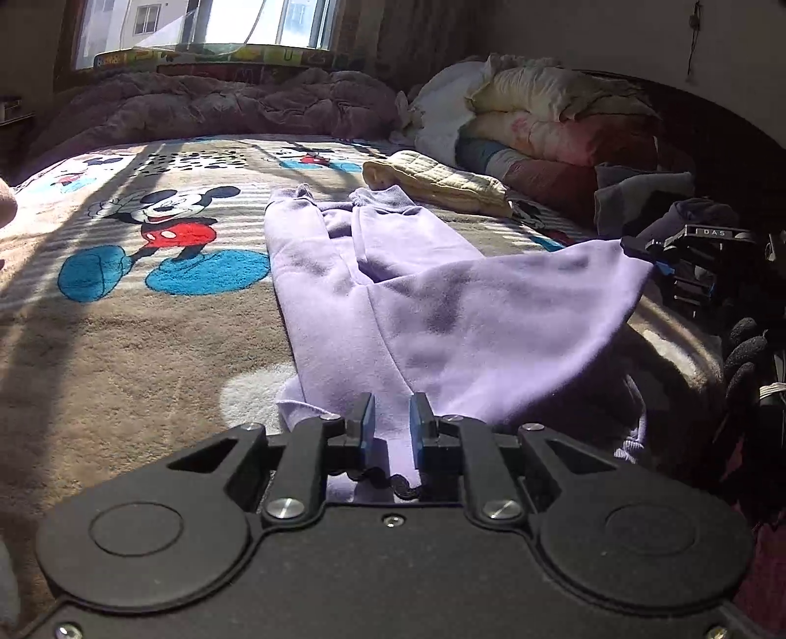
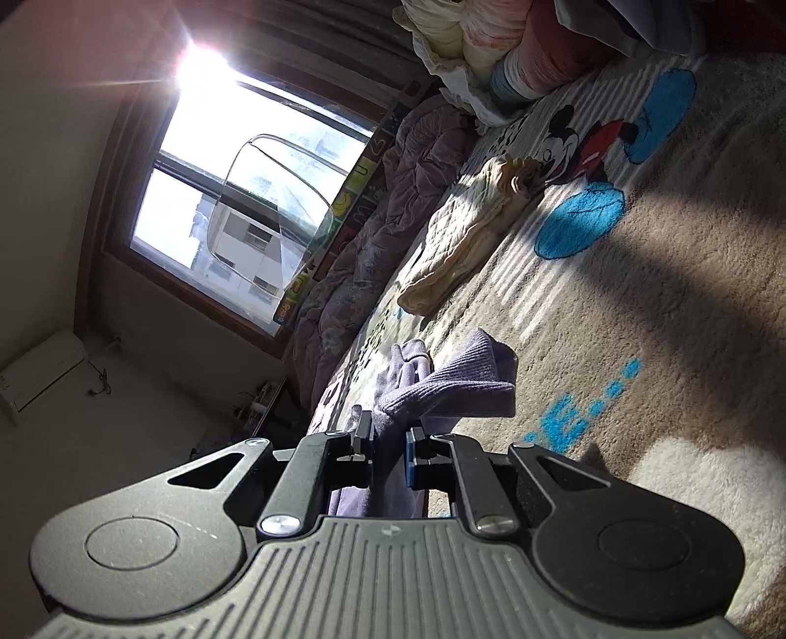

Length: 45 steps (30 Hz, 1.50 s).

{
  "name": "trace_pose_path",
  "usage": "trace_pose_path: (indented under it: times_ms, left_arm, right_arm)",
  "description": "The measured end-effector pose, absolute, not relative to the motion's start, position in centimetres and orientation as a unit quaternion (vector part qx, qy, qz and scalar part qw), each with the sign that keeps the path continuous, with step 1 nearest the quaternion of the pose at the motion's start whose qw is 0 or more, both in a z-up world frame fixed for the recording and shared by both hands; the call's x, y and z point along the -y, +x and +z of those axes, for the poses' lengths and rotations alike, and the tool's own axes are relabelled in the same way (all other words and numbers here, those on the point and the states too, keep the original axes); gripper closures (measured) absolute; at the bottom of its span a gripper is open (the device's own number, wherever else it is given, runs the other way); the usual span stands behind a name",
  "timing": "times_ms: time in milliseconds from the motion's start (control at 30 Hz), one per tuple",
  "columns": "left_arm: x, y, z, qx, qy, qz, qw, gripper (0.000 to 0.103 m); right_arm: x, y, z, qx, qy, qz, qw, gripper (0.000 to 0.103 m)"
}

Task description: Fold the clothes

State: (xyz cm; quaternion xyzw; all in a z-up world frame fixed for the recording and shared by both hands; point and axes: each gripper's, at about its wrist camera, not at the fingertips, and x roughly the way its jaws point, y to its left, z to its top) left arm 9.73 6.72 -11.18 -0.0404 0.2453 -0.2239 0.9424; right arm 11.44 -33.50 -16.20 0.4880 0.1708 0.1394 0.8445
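A lilac sweatshirt [image 1: 393, 295] lies along the Mickey Mouse blanket [image 1: 147, 319], its two ribbed cuffs at the far end. My left gripper [image 1: 392, 418] is shut on the near hem of the sweatshirt. My right gripper [image 1: 653, 260], seen at the right in the left wrist view, holds the right corner lifted off the bed. In the right wrist view my right gripper [image 2: 390, 435] is shut on lilac ribbed fabric [image 2: 462, 383], rolled on its side above the blanket [image 2: 663, 319].
A folded cream quilted garment [image 1: 437, 182] lies beyond the sweatshirt; it also shows in the right wrist view [image 2: 466, 236]. Stacked quilts and pillows [image 1: 540, 118] sit at the back right. A rumpled mauve duvet [image 1: 221, 103] lies under the window [image 1: 206, 24].
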Motion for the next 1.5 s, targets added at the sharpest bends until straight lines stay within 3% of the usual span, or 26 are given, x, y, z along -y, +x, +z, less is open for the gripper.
trace_pose_path:
  times_ms: [100,267,333,533,733,800,1000,1033,1100,1167,1300,1500]
  left_arm:
    - [-7.3,11.9,-10.6,-0.221,-0.043,-0.216,0.950,0.092]
    - [-5.8,14.8,-14.5,-0.281,0.002,-0.242,0.929,0.091]
    - [-6.3,14.7,-13.8,-0.291,-0.010,-0.237,0.927,0.091]
    - [-10.8,10.1,-9.2,-0.231,-0.039,-0.224,0.946,0.091]
    - [-6.7,7.6,-12.8,-0.302,0.033,-0.273,0.913,0.091]
    - [-4.3,6.9,-14.9,-0.288,0.098,-0.263,0.916,0.092]
    - [-5.0,6.2,-14.4,-0.284,0.098,-0.275,0.913,0.091]
    - [-5.3,6.1,-13.9,-0.278,0.091,-0.282,0.914,0.090]
    - [-6.4,5.9,-12.6,-0.261,0.067,-0.298,0.916,0.069]
    - [-7.2,5.8,-11.9,-0.242,0.037,-0.304,0.921,0.061]
    - [-7.8,7.1,-12.4,-0.247,-0.003,-0.323,0.913,0.061]
    - [-5.5,7.7,-14.4,-0.268,0.049,-0.343,0.899,0.059]
  right_arm:
    - [33.1,11.2,-15.3,-0.178,0.471,0.130,0.854,0.090]
    - [32.9,11.6,-14.2,-0.190,0.449,0.114,0.866,0.090]
    - [32.7,12.1,-13.7,-0.197,0.439,0.107,0.870,0.090]
    - [32.4,13.4,-13.0,-0.215,0.425,0.093,0.874,0.090]
    - [32.3,14.3,-13.1,-0.227,0.414,0.087,0.877,0.090]
    - [32.3,14.6,-13.2,-0.230,0.411,0.083,0.878,0.090]
    - [32.0,14.9,-12.7,-0.234,0.416,0.071,0.876,0.090]
    - [31.8,14.8,-12.3,-0.233,0.415,0.072,0.877,0.090]
    - [31.6,14.8,-11.4,-0.230,0.413,0.073,0.878,0.090]
    - [31.1,14.9,-10.2,-0.227,0.407,0.075,0.881,0.090]
    - [29.8,16.0,-7.7,-0.231,0.392,0.079,0.887,0.090]
    - [26.7,18.4,-4.7,-0.235,0.375,0.080,0.893,0.090]
